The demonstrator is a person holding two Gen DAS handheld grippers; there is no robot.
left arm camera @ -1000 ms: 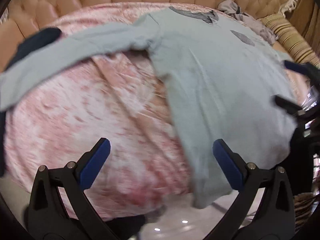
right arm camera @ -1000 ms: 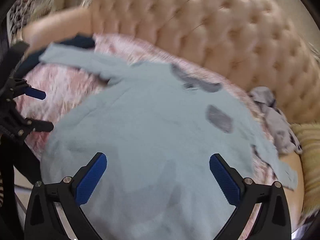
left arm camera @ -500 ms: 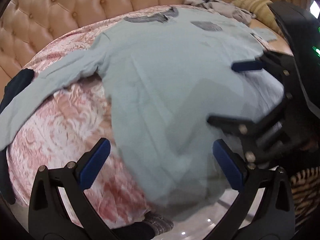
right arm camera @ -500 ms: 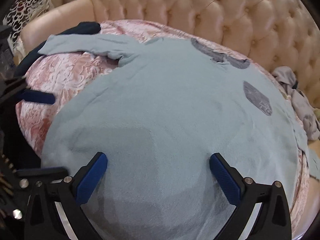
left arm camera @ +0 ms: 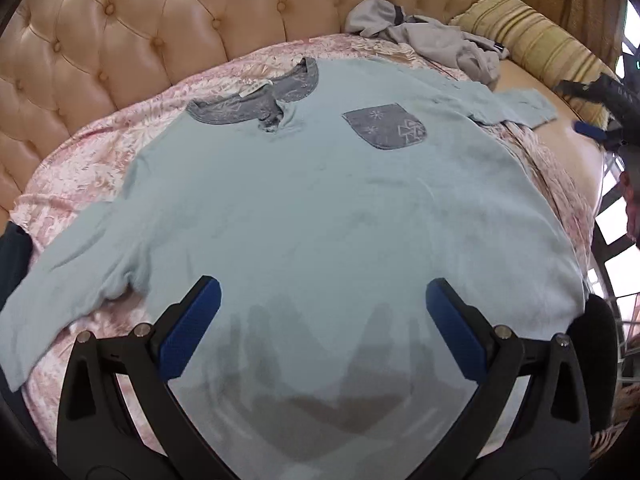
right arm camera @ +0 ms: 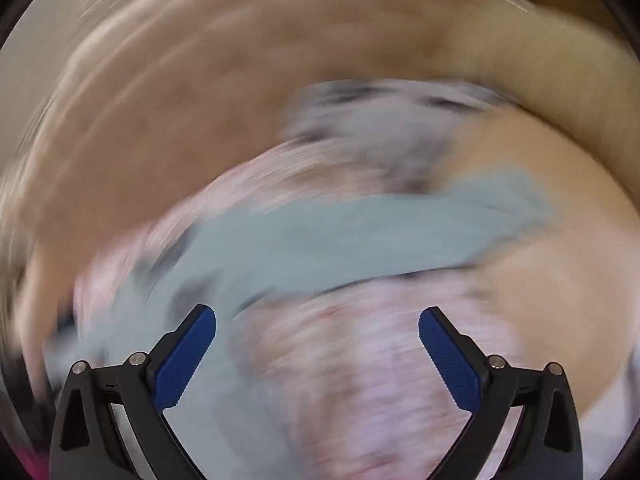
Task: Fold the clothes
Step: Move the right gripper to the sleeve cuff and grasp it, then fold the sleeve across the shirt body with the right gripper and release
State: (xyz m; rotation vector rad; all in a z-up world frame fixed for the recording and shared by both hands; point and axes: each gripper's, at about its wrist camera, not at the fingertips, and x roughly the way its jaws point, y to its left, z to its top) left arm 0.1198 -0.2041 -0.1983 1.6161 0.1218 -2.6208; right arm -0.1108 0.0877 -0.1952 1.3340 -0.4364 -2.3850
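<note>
Left wrist view shows the light-blue long-sleeved shirt [left arm camera: 320, 220] lying flat and face up on the pink patterned bedspread [left arm camera: 92, 160], collar toward the tufted headboard [left arm camera: 120, 40], both sleeves spread outward from the body. No fold is visible in the shirt. This layout fits either a garment spread ready for folding or one laid out again; the pictures do not settle which. Judged from the layout, a fold would call for a pinch on a sleeve or side edge. The left gripper [left arm camera: 320, 336] hovers over the shirt's hem, jaws wide apart, holding nothing. The right gripper [right arm camera: 318, 354] is also spread wide and empty; its view is motion-blurred, facing what seems the shirt's sleeve [right arm camera: 360, 232]. A crumpled grey garment [left arm camera: 432, 40] lies beyond the shirt's shoulder, beside a striped cushion [left arm camera: 540, 44].
</note>
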